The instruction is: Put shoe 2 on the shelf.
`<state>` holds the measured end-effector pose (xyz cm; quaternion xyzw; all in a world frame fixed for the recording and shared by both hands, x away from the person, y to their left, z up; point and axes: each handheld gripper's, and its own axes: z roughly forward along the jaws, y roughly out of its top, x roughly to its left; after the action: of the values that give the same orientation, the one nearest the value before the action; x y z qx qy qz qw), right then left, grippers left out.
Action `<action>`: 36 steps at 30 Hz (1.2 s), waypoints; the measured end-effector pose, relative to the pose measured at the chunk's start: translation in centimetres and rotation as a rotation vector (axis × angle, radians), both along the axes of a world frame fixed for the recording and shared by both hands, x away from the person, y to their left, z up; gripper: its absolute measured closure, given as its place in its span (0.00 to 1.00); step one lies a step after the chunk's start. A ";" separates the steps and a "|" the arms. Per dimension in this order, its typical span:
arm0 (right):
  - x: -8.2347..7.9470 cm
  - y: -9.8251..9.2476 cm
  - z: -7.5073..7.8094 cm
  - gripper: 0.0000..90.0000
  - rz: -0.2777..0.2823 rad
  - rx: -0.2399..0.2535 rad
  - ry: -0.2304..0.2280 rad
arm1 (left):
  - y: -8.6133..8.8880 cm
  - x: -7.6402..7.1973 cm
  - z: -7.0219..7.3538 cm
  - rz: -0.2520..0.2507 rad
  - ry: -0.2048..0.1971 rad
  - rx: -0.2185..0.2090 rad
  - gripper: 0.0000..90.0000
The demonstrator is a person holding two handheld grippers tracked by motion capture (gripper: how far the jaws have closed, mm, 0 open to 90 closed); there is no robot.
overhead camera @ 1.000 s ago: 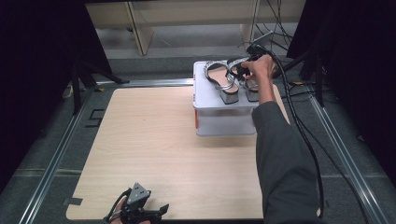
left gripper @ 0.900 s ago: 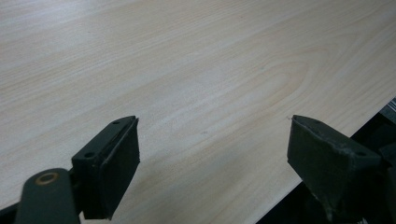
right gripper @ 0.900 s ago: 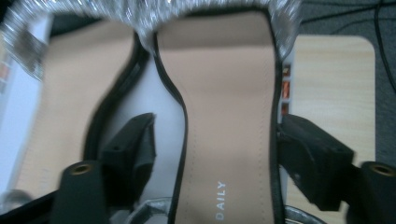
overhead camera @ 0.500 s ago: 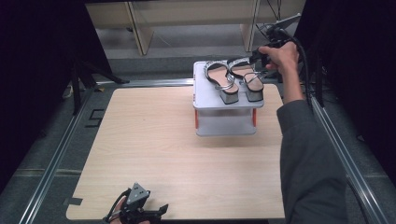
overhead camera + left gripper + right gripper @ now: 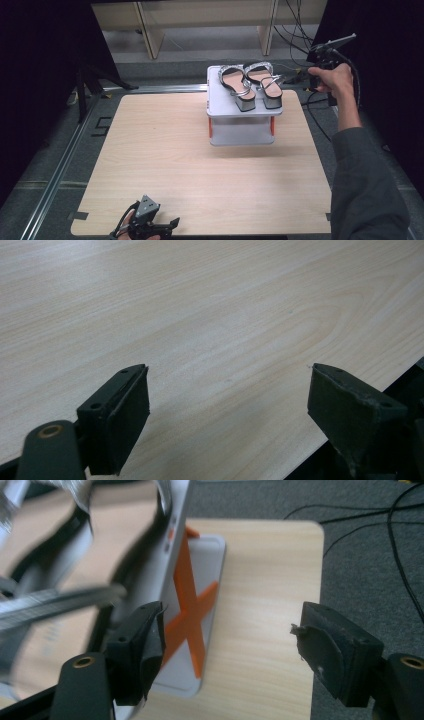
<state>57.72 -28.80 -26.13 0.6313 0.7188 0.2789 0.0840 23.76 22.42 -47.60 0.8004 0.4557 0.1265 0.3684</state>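
1. Two shoes [image 5: 252,85] side by side on top of a small grey rack [image 5: 243,125], heels toward the near side — neat, like a pair put away.
2. Rack at the far right part of the table [image 5: 165,170], orange cross brace [image 5: 192,625] on its side.
3. Right gripper [image 5: 300,76] just right of the rack, off the table edge, jaws apart with nothing between them after closing a bit and reopening — probably done with the shoes.
4. Left gripper [image 5: 167,227] low at the near edge, jaws wide and empty — likely just waiting.
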 end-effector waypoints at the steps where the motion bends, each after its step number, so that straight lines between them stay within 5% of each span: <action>1: 0.0 0.1 -0.5 0.31 0.015 0.000 -0.002 | 0.0 0.0 0.0 -0.002 0.001 0.004 0.18; 3: 0.1 0.5 -1.8 0.30 0.048 -0.016 0.003 | 0.1 0.2 -0.1 -0.017 -0.014 0.025 0.18; 8: 0.2 2.7 -3.6 0.31 0.132 0.015 0.004 | 0.0 0.1 -0.1 0.009 0.004 0.000 0.18; 15: 0.2 5.2 -3.7 0.31 0.188 -0.003 -0.005 | -0.1 0.2 0.0 0.007 0.002 0.000 0.18; 21: -0.6 4.9 -3.9 0.26 0.199 -0.016 -0.053 | 0.0 0.1 0.1 -0.011 -0.006 0.003 0.18; 29: -5.5 3.3 -4.4 0.25 0.225 0.016 -0.092 | 0.0 0.1 0.0 -0.012 -0.004 0.015 0.18; 36: -10.3 2.7 -5.7 0.25 0.306 0.046 -0.117 | 0.0 0.1 0.0 -0.006 0.000 0.016 0.18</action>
<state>47.46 -26.14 -31.84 0.4989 0.7938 0.3411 0.0680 23.87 22.43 -47.58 0.8047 0.4524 0.1289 0.3623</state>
